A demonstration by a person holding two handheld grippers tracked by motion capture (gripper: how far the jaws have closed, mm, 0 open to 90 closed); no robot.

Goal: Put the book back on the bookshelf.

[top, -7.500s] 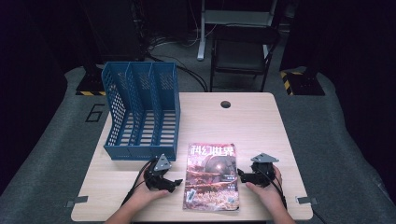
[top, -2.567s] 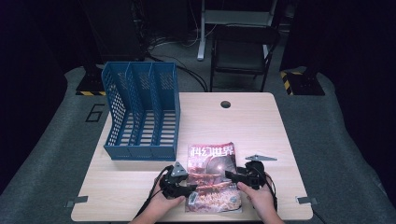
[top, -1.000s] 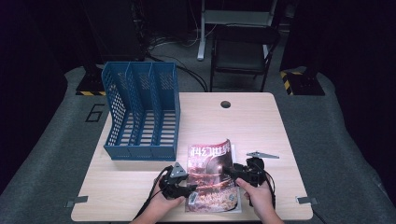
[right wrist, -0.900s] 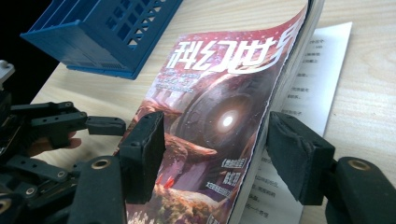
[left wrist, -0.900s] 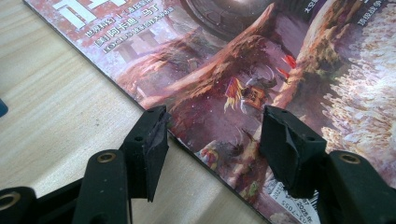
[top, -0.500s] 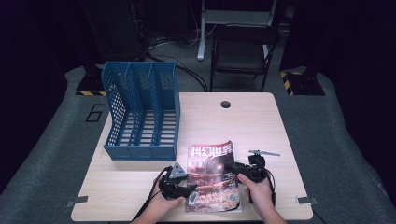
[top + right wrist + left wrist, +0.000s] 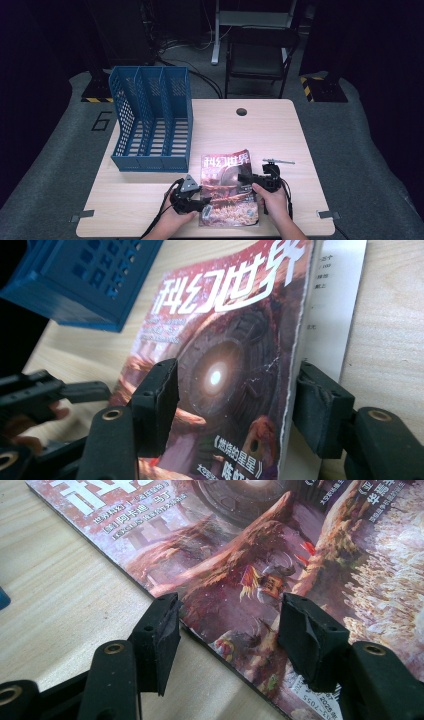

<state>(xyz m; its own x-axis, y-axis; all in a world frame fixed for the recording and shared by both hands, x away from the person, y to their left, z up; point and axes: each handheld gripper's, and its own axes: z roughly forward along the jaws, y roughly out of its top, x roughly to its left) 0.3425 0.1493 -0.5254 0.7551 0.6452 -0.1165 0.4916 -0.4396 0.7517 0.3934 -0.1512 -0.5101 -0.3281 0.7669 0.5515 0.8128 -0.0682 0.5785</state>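
At the table's near edge my left gripper (image 7: 192, 200) straddles the magazine's (image 7: 227, 187) spine edge, jaws apart. My right gripper (image 7: 260, 179), also unclenched, has just lifted the cover at the far side, baring a white page. I'd guess the blue file rack (image 7: 152, 120) at the far left is its destination

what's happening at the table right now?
A person works a magazine lying on the table with two handheld grippers. The left gripper is open, its jaws straddling the magazine's left edge. The right gripper is open across the right edge, where the cover has lifted off the white page beneath. A blue file rack stands on the table to the left, its slots empty.
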